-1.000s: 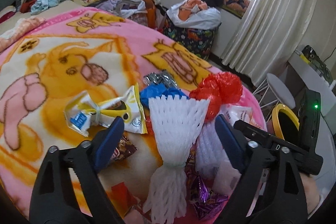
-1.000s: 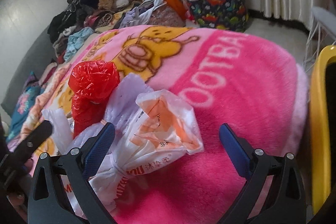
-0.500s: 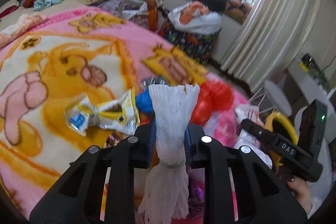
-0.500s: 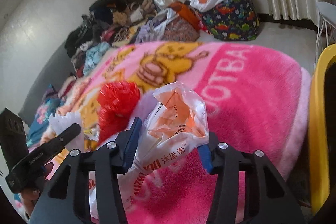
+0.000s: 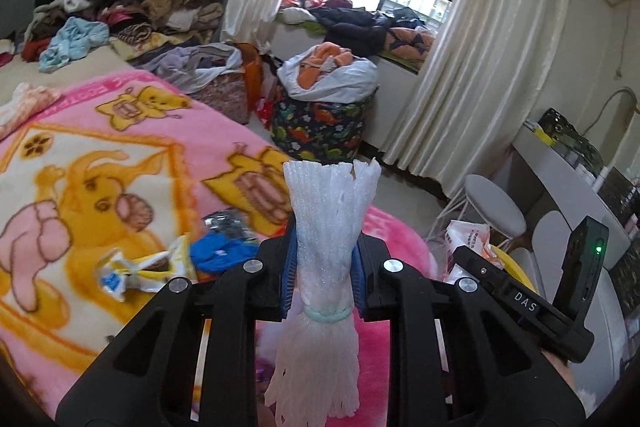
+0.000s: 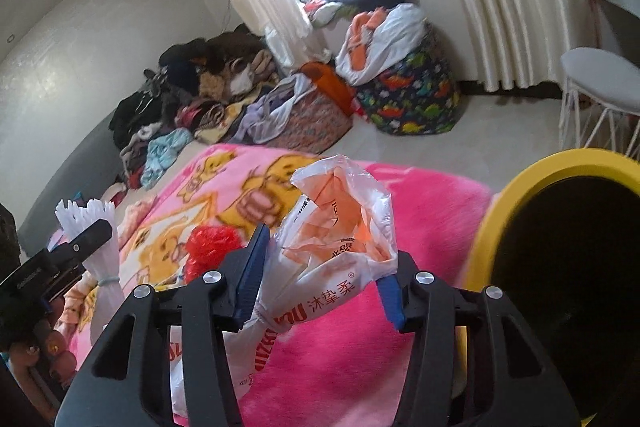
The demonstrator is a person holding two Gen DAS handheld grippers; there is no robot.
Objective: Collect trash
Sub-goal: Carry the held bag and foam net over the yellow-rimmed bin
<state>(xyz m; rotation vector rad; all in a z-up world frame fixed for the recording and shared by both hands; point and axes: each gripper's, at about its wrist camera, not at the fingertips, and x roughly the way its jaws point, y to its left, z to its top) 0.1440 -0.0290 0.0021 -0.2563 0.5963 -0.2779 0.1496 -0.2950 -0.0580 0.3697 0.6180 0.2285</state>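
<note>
Black gripper frames, blue pads (silver screws), "DAS" label

Foam netting matt, plastic bag glossy (crinkled), blanket fleecy.

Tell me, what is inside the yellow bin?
Inside the yellow bin, only a dark interior shows. Any contents cannot be seen; its bottom is too dark and partly outside the right wrist view.
</note>
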